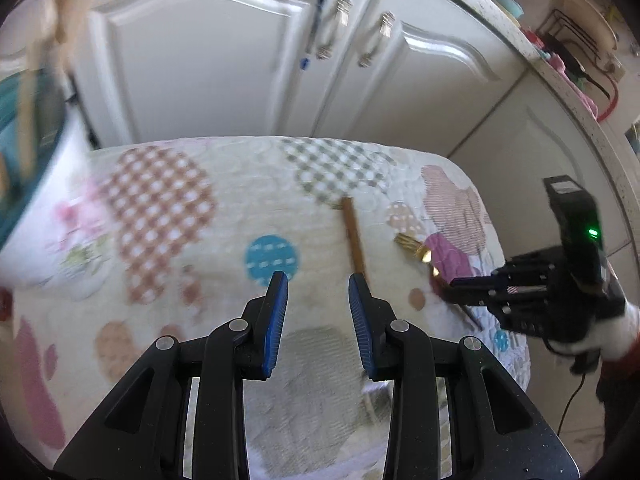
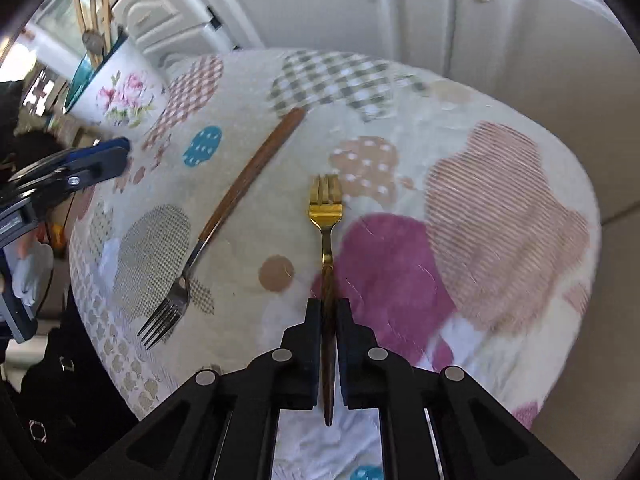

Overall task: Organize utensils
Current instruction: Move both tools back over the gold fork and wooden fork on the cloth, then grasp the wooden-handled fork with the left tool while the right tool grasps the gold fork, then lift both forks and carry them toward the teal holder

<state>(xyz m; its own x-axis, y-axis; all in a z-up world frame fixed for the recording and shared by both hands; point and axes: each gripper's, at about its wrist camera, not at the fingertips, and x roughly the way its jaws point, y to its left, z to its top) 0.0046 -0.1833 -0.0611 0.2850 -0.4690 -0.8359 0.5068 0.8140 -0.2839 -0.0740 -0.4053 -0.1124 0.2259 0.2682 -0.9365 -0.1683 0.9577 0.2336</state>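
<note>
Floral holder (image 1: pixel 36 184) blurred, perhaps cut off left.

The gold fork (image 2: pixel 326 216) looks like glossy metal. At its 9 o'clock, the second fork (image 2: pixel 224 216) pairs a matt wooden-looking handle with steel tines. The quilted tablecloth (image 2: pixel 500 208) is soft cloth.

A home kitchen is showing here: white cabinet doors (image 1: pixel 224 60) are standing behind a counter (image 1: pixel 224 200) wearing a patchwork cloth.
</note>
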